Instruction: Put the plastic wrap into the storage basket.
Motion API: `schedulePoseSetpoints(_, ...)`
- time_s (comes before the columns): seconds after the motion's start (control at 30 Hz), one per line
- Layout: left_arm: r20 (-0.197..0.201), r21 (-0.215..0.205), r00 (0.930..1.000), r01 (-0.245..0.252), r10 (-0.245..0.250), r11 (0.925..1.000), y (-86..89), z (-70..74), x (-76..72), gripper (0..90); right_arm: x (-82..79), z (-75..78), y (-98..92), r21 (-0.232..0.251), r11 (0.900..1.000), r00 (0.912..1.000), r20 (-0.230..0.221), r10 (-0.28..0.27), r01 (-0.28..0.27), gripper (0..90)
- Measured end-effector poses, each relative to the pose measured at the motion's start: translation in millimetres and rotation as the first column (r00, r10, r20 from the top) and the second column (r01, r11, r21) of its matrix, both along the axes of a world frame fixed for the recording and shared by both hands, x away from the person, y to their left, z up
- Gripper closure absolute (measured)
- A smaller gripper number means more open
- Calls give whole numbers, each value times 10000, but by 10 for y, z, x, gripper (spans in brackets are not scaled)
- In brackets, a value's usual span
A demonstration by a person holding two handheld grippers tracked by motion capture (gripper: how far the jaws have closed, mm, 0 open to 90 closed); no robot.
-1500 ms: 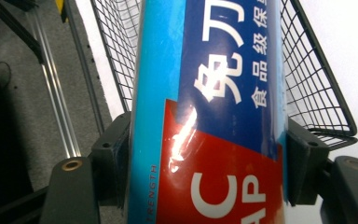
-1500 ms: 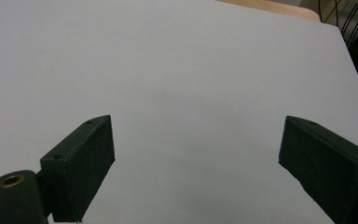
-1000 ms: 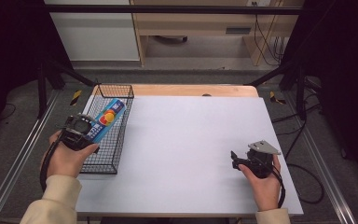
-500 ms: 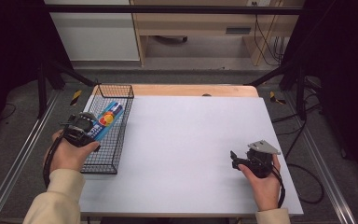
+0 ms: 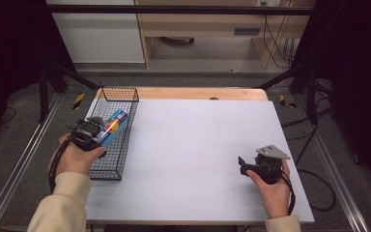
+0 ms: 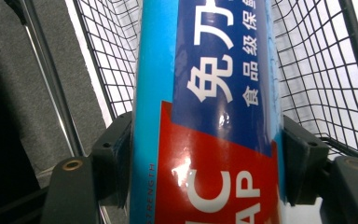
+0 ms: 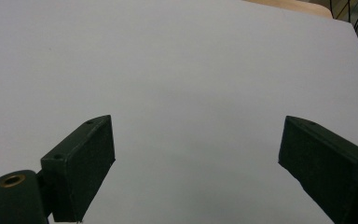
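A long blue box (image 5: 114, 123) with red and dark blue print hangs over the black wire basket (image 5: 121, 94) at the table's left edge. My left gripper (image 5: 99, 131) is shut on its near end. In the left gripper view the box (image 6: 214, 93) runs up between the two black pads (image 6: 117, 154), which press on both its sides, with the basket mesh (image 6: 317, 84) under it. My right gripper (image 5: 242, 164) rests low over the white table (image 5: 198, 140) at the near right. Its jaws (image 7: 196, 163) stand open with nothing between them over the bare white surface (image 7: 168, 56).
A wooden strip (image 5: 198, 93) runs along the table's far edge. Metal rails (image 5: 19, 164) flank the table on both sides. Cables (image 5: 314, 179) trail off at the right. Yellow-and-black markers (image 5: 78, 100) lie on the floor by the far corners.
My left gripper and the blue box have shifted slightly toward the person over the basket. The right gripper has stayed where it was.
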State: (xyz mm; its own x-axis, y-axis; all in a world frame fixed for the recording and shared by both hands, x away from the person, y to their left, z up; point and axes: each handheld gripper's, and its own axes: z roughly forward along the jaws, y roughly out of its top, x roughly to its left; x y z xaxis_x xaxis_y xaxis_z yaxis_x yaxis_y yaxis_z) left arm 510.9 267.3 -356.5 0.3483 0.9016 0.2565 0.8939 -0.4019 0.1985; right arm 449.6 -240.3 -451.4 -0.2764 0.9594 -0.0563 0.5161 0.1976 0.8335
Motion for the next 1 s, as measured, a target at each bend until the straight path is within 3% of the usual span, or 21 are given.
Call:
schedulePoseSetpoints(0.37, -660, 197, 9978, 32, -19, 9998, -18, -97, 86, 317, 4, -16, 10, -80, 9999, 9999, -159, 68, -69, 108)
schedulePoseSetpoints(0.63, -518, -170, 9986, -115, 106, 9998, 12, -118, 93, 316, 14, -23, 15, -56, 10000, 9998, -173, 68, -69, 108)
schedulePoseSetpoints(1.0, -224, -78, 9997, -47, 45, 10000, 13, -149, 62, 314, 15, -32, 23, -73, 9998, 9996, -206, 168, -170, 107)
